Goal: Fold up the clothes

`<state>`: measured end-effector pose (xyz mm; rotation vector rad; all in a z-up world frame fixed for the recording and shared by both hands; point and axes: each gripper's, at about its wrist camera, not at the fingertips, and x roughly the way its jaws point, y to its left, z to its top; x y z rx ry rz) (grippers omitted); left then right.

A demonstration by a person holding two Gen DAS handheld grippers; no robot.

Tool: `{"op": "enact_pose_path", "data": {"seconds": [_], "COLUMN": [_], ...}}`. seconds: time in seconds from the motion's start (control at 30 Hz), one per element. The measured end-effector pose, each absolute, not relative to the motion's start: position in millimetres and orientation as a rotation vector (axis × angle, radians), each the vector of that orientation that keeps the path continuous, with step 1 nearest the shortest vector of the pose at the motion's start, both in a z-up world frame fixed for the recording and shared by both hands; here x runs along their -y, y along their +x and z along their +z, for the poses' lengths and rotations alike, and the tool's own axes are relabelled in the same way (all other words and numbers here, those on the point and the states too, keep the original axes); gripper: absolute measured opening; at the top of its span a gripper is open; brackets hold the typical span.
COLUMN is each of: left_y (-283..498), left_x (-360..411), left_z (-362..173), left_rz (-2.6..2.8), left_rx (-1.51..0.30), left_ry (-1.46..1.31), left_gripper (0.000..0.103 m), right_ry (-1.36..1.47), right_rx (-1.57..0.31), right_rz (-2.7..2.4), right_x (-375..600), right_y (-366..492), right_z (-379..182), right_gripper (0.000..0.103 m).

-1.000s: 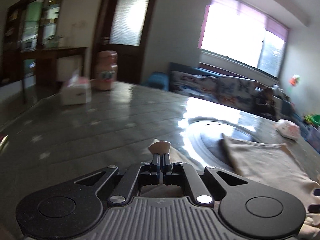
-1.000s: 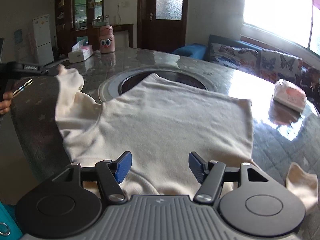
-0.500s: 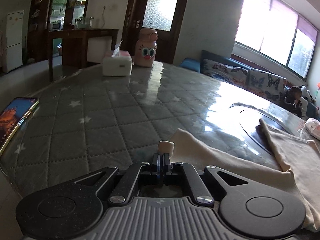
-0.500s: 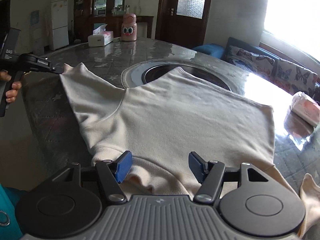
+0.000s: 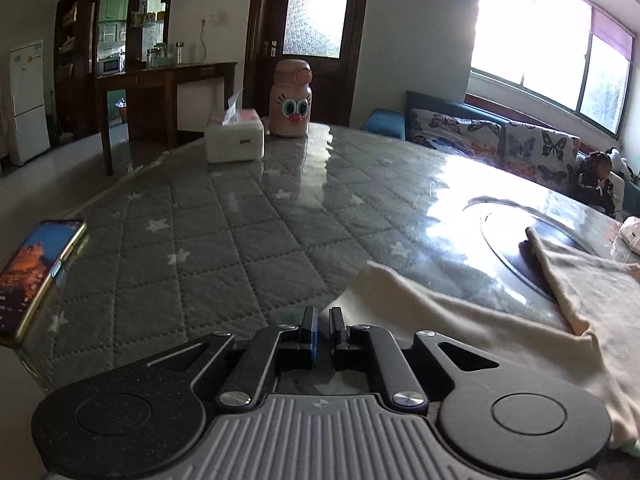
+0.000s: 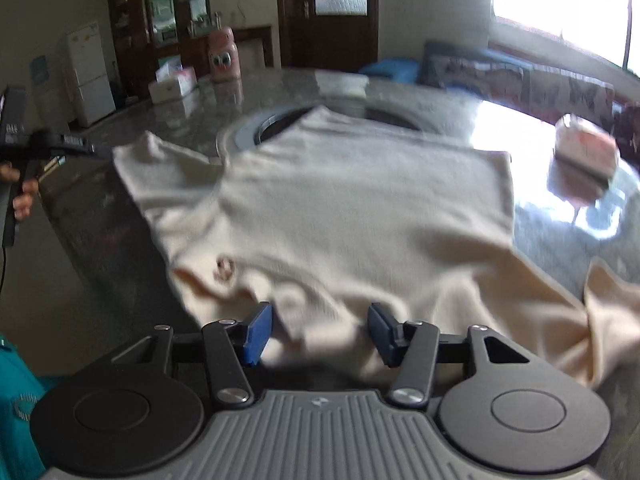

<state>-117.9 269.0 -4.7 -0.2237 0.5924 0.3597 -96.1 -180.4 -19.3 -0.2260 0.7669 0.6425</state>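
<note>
A cream long-sleeved top [image 6: 360, 208] lies spread flat on the grey quilted table [image 5: 240, 232]. Its left sleeve [image 5: 420, 304] stretches out just ahead and right of my left gripper [image 5: 323, 320], whose jaws stand slightly apart with nothing between them. In the right wrist view the left gripper [image 6: 100, 154] sits at the sleeve's cuff. My right gripper [image 6: 320, 330] is open, its blue pads either side of the top's collar edge near the table's front. The right sleeve [image 6: 600, 312] is bunched at the right.
A phone [image 5: 36, 272] lies at the table's left edge. A white tissue box [image 5: 234, 140] and a pink cartoon bottle [image 5: 290, 100] stand at the back. A round inset plate [image 5: 520, 248] sits mid-table under the top. A pink packet [image 6: 584, 144] lies far right.
My left gripper has let go of the sleeve cuff; its jaws parted slightly and the sleeve now lies flat on the table. My right gripper moved lower and closer over the collar.
</note>
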Motion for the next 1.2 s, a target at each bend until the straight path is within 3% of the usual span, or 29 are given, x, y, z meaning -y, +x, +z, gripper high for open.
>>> {"op": "enact_pose_path", "data": {"seconds": [0.47, 0.73, 1.03, 1.2], "left_y": [-71.5, -41.1, -50.4, -59.5], "left_x": [-157.9, -49.8, 34.2, 46.5], "left_z": [19.2, 15.4, -13.6, -24.6], "left_rz": [-0.048, -0.391, -0.639, -0.694], "left_rx": [-0.559, -0.598, -0.685, -0.716], "left_ry": [-0.146, -0.055, 0.054, 0.077], "left_gripper": [0.017, 0.017, 0.017, 0.026], "right_ry": [-0.144, -0.167, -0.203, -0.190], "right_rx": [-0.668, -0.690, -0.715, -0.701], "right_rz": [0.279, 0.143, 0.083, 0.076], "right_x": [269.9, 281.4, 281.9, 287.8], "right_y": [-46.4, 2.8, 24.3, 23.6], "right_z": [15.5, -5.1, -30.4, -30.0], "right_gripper": [0.043, 0.033, 0.031, 0.010]}}
